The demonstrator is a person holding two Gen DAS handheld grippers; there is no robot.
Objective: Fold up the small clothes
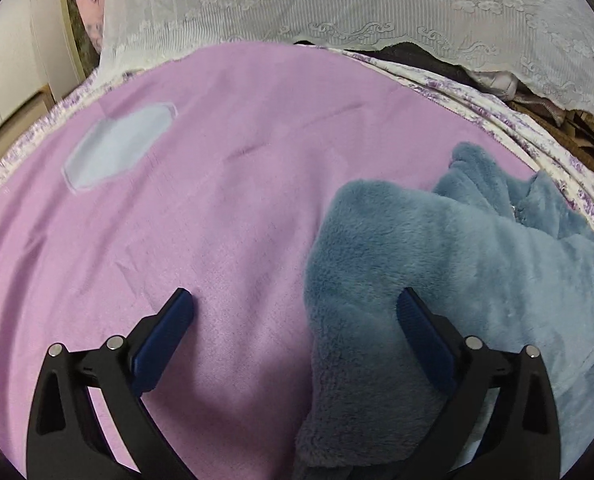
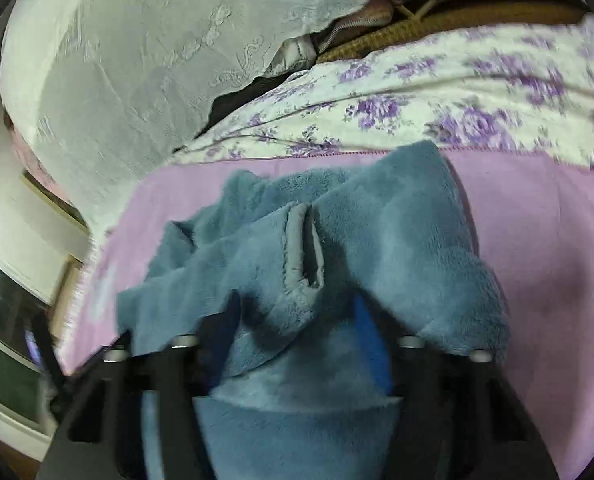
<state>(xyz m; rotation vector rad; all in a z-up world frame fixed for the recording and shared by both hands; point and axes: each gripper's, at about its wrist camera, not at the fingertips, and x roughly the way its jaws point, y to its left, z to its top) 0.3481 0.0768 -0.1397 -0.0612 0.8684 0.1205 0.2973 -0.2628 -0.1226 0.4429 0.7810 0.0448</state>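
Fingers first: the left gripper (image 1: 295, 320) has its fingers (image 1: 169, 336) spread wide with nothing between them, one tip over bare pink blanket (image 1: 217, 200), the other resting over the edge of the blue fleece garment (image 1: 437, 248). The right gripper (image 2: 297, 344) is mostly buried in fleece, which bunches up right between its fingers, so it looks clamped on the garment, though I can't see the tips properly. The garment sits bunched ahead of the right fingers, off to the right of the left ones. My take: lower the left fingers onto that near fleece edge, pinch a single layer, then pull both sides apart to flatten it before folding. Count: one garment, one pink blanket, one floral sheet (image 2: 417, 120), one lace cover (image 1: 337, 4), two grippers
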